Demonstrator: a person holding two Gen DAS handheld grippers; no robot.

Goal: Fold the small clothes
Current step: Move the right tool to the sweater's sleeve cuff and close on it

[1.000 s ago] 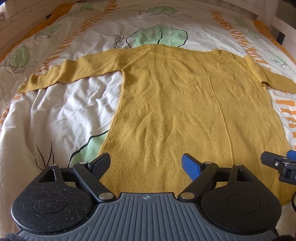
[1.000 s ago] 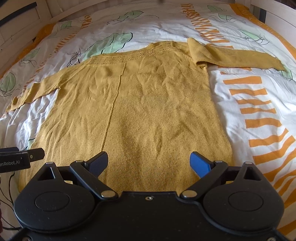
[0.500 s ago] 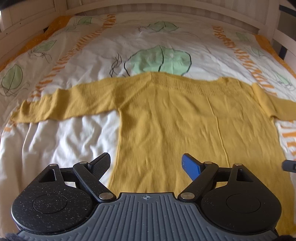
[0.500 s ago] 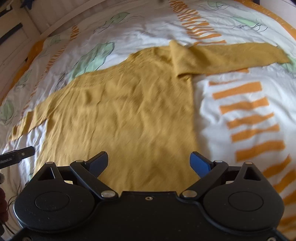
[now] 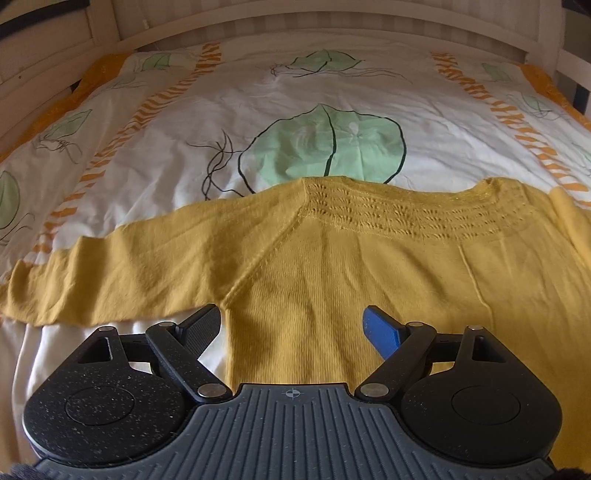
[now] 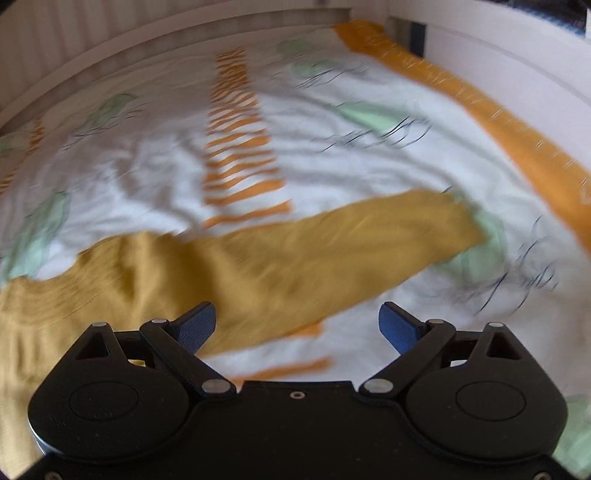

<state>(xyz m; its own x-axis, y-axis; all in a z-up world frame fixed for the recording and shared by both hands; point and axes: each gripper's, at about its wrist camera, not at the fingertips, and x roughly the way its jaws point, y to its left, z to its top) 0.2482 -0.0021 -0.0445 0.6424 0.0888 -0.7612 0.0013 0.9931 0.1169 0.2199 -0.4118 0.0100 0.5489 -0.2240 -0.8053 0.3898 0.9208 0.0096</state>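
A mustard yellow knit sweater (image 5: 351, 266) lies flat on the bed, neckline away from me. Its left sleeve (image 5: 122, 273) stretches out to the left. My left gripper (image 5: 291, 325) is open and empty, above the sweater's left armpit area. In the blurred right wrist view the right sleeve (image 6: 332, 243) runs diagonally up to the right, its cuff (image 6: 454, 218) at the far end. My right gripper (image 6: 299, 325) is open and empty, above the near part of that sleeve.
The bed cover (image 5: 295, 92) is white with green leaves and orange stripes. A pale wooden bed frame (image 5: 332, 22) runs along the far side and also along the right in the right wrist view (image 6: 498, 48).
Both grippers have moved forward from the sweater's hem toward its shoulders. The right one has swung right over the right sleeve. Both stay open.
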